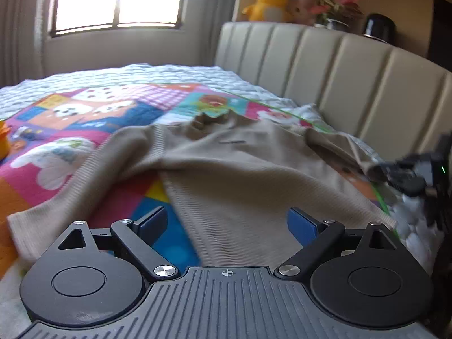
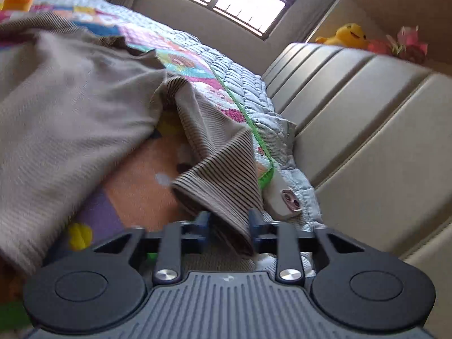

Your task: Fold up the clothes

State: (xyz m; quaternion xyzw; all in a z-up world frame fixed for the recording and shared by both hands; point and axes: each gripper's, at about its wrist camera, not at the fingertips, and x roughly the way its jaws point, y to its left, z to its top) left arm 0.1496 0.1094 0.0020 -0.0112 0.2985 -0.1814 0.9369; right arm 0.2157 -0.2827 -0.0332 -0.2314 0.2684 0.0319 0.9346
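A wide bed under a bright patchwork cartoon quilt [image 1: 84, 118] fills the room, its cream padded headboard [image 1: 339, 67] running off toward two o'clock. Spread across the quilt lies a beige ribbed knit sweater [image 1: 226, 169], collar toward twelve o'clock, one sleeve trailing to eight o'clock, the other to three. The left gripper [image 1: 226, 223] hangs over the sweater's hem with its blue pads [image 1: 154, 221] spread wide, the knit lying below the gap and neither pad pressing it. The right gripper [image 2: 229, 223] is at the far sleeve: the striped ribbed cuff [image 2: 223, 186] runs down between its narrowed fingers at six o'clock, pinched there. A yellow plush duck [image 1: 268, 2] sits on the ledge behind the headboard.
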